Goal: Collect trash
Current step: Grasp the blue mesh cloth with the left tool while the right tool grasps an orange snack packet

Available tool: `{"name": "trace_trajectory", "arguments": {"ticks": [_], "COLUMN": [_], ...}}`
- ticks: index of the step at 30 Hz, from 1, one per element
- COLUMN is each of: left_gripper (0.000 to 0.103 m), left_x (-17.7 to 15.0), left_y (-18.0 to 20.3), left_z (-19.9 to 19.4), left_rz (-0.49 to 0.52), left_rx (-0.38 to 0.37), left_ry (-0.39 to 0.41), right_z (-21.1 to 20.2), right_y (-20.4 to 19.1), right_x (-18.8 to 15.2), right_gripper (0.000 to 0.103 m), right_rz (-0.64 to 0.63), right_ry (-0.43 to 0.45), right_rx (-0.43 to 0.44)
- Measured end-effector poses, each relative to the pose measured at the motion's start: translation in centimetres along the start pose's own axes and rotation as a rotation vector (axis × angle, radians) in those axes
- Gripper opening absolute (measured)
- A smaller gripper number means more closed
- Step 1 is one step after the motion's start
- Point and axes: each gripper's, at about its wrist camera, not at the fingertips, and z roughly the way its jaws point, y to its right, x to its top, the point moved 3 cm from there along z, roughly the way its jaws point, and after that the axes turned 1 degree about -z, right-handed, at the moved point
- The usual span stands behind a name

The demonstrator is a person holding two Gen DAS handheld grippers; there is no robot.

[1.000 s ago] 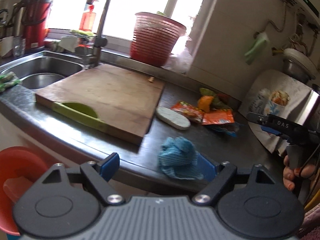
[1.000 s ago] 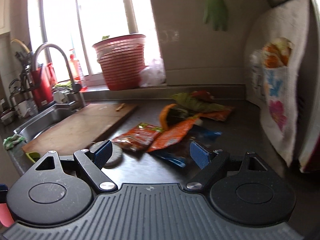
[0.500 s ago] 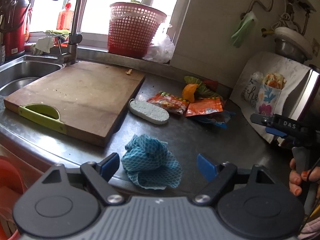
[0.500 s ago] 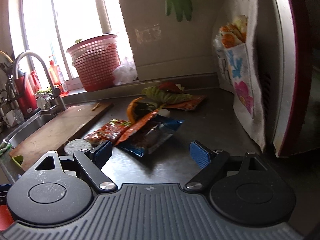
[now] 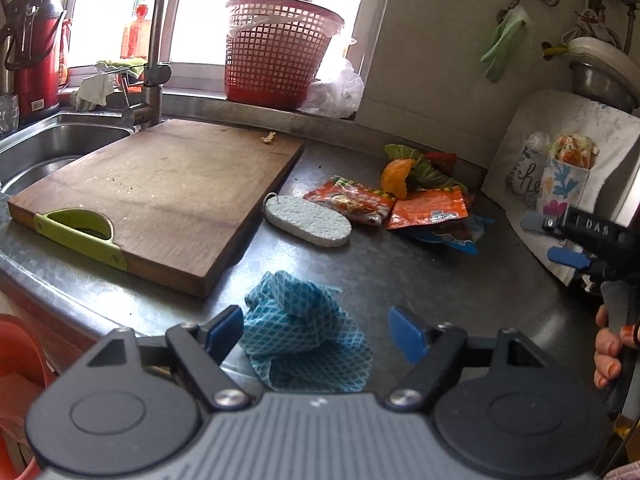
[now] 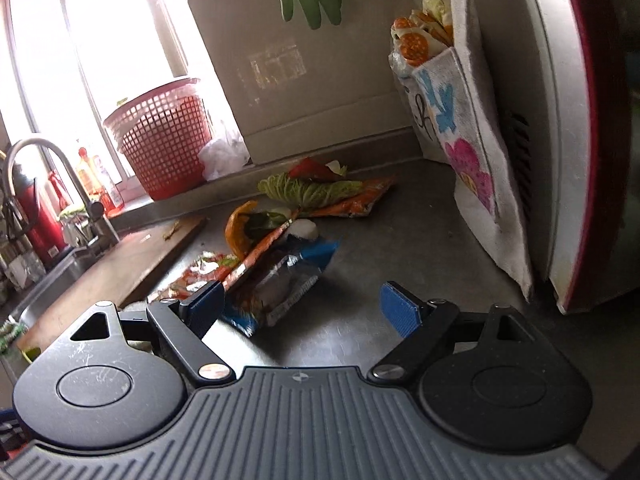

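Observation:
A crumpled blue checked cloth (image 5: 296, 312) lies near the counter's front edge. My left gripper (image 5: 316, 334) straddles it with its jaws closing. The left pad is at the cloth's edge and the right pad stands clear of it. Farther back lies a trash pile: a red wrapper (image 5: 352, 200), an orange wrapper (image 5: 430, 210), a blue snack bag (image 5: 460, 238), orange peel (image 5: 394, 178) and a cabbage leaf (image 5: 424, 168). My right gripper (image 6: 302, 308) is open just short of the blue bag (image 6: 280, 284), whose corner is by the left finger. It also shows at right as the right gripper (image 5: 546, 240), held by a hand.
A wooden cutting board (image 5: 160, 188) lies left, with a white oval sponge (image 5: 308, 220) beside it. Sink (image 5: 48, 148) far left, red basket (image 5: 276, 52) on the sill. A cloth-draped appliance (image 6: 472, 152) walls off the right. An orange bin (image 5: 16, 360) sits below the counter edge.
The left gripper moved in over the blue cloth, which now lies between its fingers, and the jaws narrowed slightly. The right gripper rolled and came closer to the blue bag.

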Motion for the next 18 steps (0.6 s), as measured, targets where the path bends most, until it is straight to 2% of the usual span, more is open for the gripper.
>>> {"name": "trace_trajectory", "arguments": {"ticks": [4,10,18], "left_gripper": [0.071,0.056,0.047], "left_x": [-0.1,-0.5,-0.6], "left_y": [0.1,-0.2,-0.4], "left_z": [0.6,1.4,2.2], "left_rz": [-0.004,-0.029,-0.053], "left_rx": [0.017,0.054,0.075], "left_ry": [-0.013,-0.026,-0.032], "right_z": [0.9,3.4,8.2], "right_y": [-0.5,-1.2,-1.0], "right_x": [0.9,2.6,4.9], "right_gripper": [0.103,0.103,0.103], "right_rz": [0.002,0.024,0.125], "right_ry": [0.014,0.003,-0.106], "right_rx": [0.024,0.094,0.183]}}
